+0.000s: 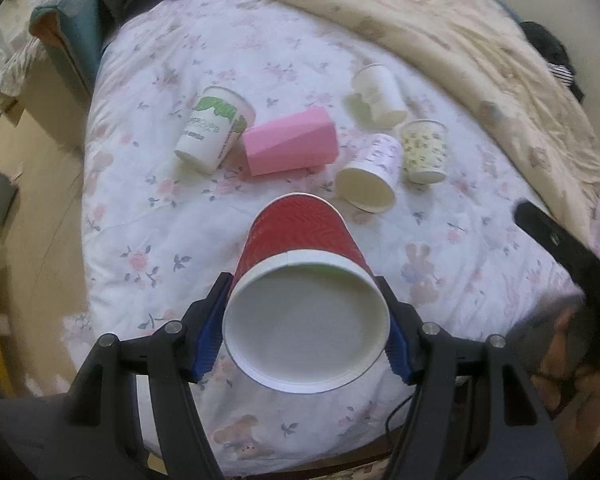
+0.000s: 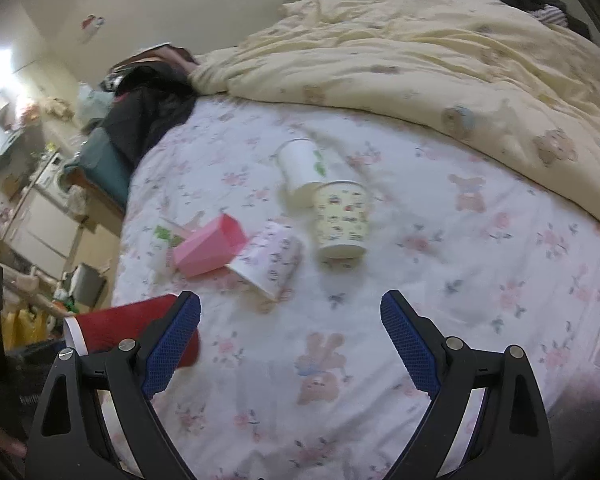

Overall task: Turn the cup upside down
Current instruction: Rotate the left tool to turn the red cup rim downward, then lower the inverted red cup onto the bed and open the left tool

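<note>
Nearest the left wrist camera, the left gripper [image 1: 306, 322] has its blue-padded fingers [image 1: 208, 340] pressed against both sides of a red cup [image 1: 300, 236] just below the white rim. That ribbed paper cup lies roughly along the fingers, its open mouth turned toward the lens so the pale inside shows, its base pointing away over the bed. It appears to be held clear of the floral sheet [image 1: 148, 216], though the fisheye makes that hard to judge.

Farther off on the sheet lie five more cups. A white cup with green print [image 1: 216, 132] is tipped on its side at far left, touching a pink faceted cup [image 1: 290, 142] that also lies on its side. Right of these, a pink-patterned cup [image 1: 370, 174] lies with its mouth facing near, just beside a yellow-patterned cup [image 1: 425, 151] that stands mouth down. A plain white cup [image 1: 378, 94] lies farther back. A cream duvet [image 1: 460, 40] is bunched along the far right.

From the right wrist view, the right gripper [image 2: 290, 316] hangs over the sheet with its jaws spread wide and nothing between them. The red cup [image 2: 116, 326] shows at near left, partly behind the left finger. Its own arm appears as a dark bar [image 1: 560, 248] at the right edge of the left view.
</note>
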